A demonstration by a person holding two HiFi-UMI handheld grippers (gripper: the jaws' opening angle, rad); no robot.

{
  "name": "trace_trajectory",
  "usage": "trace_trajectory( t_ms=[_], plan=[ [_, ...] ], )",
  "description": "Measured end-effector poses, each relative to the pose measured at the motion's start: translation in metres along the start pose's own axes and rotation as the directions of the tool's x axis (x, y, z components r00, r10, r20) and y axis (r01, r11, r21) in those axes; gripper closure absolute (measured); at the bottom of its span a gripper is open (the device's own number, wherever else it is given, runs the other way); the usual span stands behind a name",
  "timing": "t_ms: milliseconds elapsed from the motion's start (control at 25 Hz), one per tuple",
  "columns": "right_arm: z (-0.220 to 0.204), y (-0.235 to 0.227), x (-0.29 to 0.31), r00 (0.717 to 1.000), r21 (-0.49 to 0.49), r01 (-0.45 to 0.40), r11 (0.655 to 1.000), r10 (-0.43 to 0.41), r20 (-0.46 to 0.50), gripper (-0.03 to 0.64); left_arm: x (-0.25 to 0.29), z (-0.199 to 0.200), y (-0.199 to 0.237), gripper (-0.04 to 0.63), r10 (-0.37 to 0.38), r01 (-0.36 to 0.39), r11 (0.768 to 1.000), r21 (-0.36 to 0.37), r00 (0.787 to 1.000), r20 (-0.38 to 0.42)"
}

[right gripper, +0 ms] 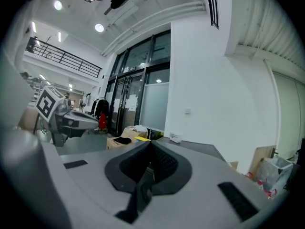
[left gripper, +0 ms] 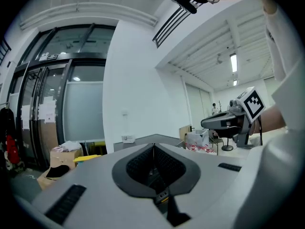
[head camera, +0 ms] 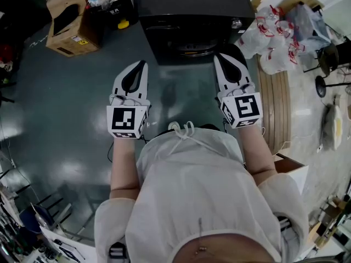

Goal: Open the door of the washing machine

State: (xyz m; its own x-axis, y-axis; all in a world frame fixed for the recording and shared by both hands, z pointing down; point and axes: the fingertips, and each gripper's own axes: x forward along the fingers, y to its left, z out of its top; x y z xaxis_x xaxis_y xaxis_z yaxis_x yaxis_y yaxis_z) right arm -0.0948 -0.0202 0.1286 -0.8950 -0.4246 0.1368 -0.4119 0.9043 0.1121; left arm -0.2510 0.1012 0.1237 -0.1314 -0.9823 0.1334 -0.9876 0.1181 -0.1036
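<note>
Washing machine (head camera: 192, 7) stood on the floor straight ahead, door (head camera: 189, 47) facing the person, apparently shut. Left gripper (head camera: 143, 66) and right gripper (head camera: 218, 58) both closed, nothing held, near its front, not touching. Read it as the approach step. Next: locate the door's handle or edge (unclear here), open the jaws, grip, pull.
</note>
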Motion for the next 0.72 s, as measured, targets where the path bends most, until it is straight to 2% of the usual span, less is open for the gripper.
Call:
trace_trajectory(
  t_ms=[160,560,720],
  plan=[
    [0.001,0.005,0.006,0.999,-0.010,-0.034,0.999,0.034,-0.001,0.615,0.002,0.000,0.003,0.574,0.001,-0.001,1.000,-0.010,1.000,-0.004],
    [-0.004,0.005,0.009,1.000,0.019,-0.016,1.000,0.016,0.000,0.615,-0.001,-0.020,-0.002,0.574,-0.029,0.027,0.999,-0.029,0.998,-0.064],
    [-0.011,0.009,0.007,1.000,0.024,-0.013,1.000,0.013,-0.013,0.615,-0.004,-0.025,-0.003,0.574,-0.027,0.024,0.999,-0.048,0.997,-0.066]
  ],
)
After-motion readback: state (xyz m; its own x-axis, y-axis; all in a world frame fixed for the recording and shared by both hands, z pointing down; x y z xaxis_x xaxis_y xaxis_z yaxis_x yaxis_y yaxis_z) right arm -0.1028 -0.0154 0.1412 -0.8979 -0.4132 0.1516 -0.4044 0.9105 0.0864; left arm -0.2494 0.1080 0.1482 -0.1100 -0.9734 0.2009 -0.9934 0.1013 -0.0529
